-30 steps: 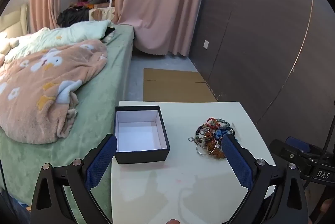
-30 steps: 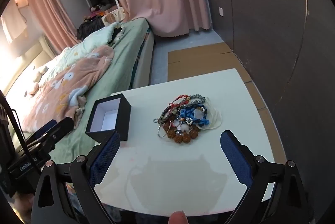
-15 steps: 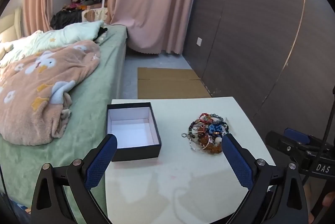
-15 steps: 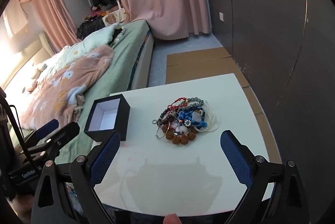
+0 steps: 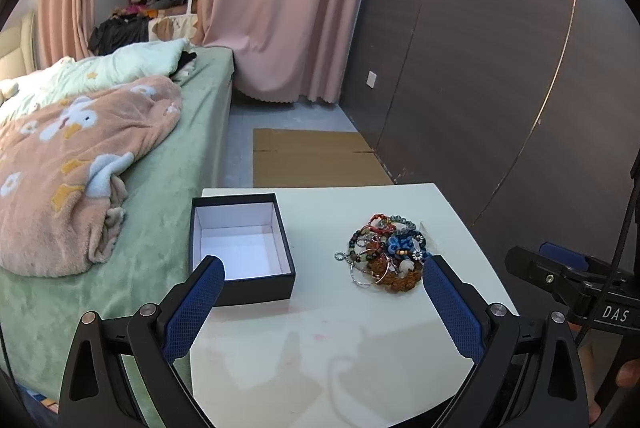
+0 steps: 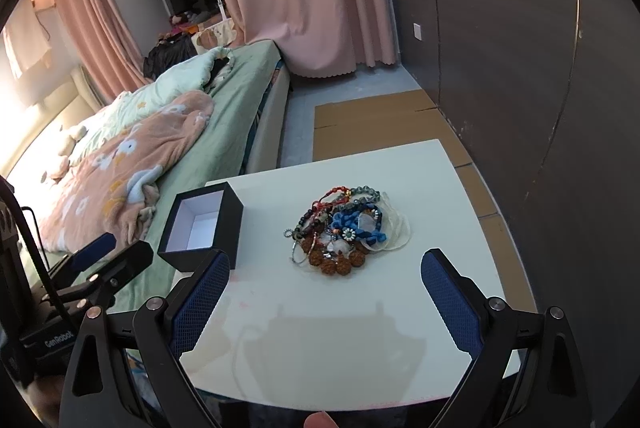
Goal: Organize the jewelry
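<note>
A tangled pile of bracelets (image 5: 386, 252) (image 6: 342, 228), with red, blue, brown and silver pieces, lies on the white table (image 5: 340, 340) (image 6: 344, 308). Left of it stands an open black box (image 5: 240, 248) (image 6: 202, 224) with a white, empty inside. My left gripper (image 5: 322, 268) hovers open above the table's near half, its blue pads (image 5: 196, 304) spanning box corner to pile. My right gripper (image 6: 326, 268) is open too, held above the near edge, short of the pile. The left gripper's body (image 6: 92, 276) shows at the right wrist view's left edge.
A bed (image 5: 160, 188) with a green sheet and a pink fleece blanket (image 5: 72, 156) butts against the table's left side. Dark wall panels (image 5: 500, 88) stand to the right. Flat cardboard (image 5: 316, 158) lies on the floor beyond the table, before pink curtains (image 5: 280, 8).
Both grippers have drawn back and shifted slightly; the box and pile sit a little farther off in each view. Both stay open and nothing on the table has moved.
</note>
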Demonstrator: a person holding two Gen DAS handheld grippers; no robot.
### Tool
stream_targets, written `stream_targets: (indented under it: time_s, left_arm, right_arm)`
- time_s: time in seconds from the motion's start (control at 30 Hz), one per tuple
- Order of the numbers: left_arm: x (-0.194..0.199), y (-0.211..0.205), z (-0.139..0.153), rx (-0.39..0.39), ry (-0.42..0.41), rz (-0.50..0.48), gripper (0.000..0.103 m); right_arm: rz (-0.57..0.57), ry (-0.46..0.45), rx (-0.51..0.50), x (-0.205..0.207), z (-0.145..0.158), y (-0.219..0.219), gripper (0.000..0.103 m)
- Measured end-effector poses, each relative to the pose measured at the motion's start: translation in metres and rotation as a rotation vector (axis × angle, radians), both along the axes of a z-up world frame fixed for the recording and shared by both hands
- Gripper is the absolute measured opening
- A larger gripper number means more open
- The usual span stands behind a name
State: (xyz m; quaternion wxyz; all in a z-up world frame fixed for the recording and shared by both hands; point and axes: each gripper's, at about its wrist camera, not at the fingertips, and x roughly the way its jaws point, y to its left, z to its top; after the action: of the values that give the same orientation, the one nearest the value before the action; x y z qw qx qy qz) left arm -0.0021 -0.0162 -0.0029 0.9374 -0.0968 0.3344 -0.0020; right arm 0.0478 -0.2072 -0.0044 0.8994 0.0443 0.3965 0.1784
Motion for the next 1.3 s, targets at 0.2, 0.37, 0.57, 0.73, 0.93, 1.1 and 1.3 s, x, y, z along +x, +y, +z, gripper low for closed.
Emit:
stream_targets:
  time_s: [0.2, 0.37, 0.57, 0.73, 0.93, 1.1, 1.3]
  left_arm:
    - [0.003, -0.002, -0.002, 0.004, -0.002, -0.012, 0.099]
    - [0.002, -0.004, -0.003, 0.009, -0.003, -0.013, 0.099]
    - [0.002, -0.009, -0.005, 0.032, 0.000, -0.021, 0.099]
    - [0.002, -0.012, -0.003, 0.045, -0.009, -0.011, 0.098]
    - [-0.002, -0.013, -0.001, 0.046, -0.022, -0.014, 0.096]
    - [-0.001, -0.013, 0.000, 0.046, -0.028, -0.012, 0.096]
    - [-0.001, -0.015, 0.002, 0.058, -0.038, -0.018, 0.096]
  right_arm:
    - [0.000, -0.001, 0.002, -0.002, 0.000, -0.001, 0.097]
    - [-0.003, 0.001, 0.002, -0.002, 0.000, -0.002, 0.097]
    - [-0.010, 0.003, 0.013, -0.002, 0.001, -0.005, 0.097]
    - [-0.009, 0.006, 0.019, -0.001, 0.002, -0.006, 0.097]
    - [-0.014, 0.004, 0.012, -0.002, 0.002, -0.007, 0.097]
    - [-0.017, 0.000, 0.008, -0.002, 0.005, -0.007, 0.097]
    - [-0.024, 0.016, 0.021, 0.001, 0.005, -0.009, 0.097]
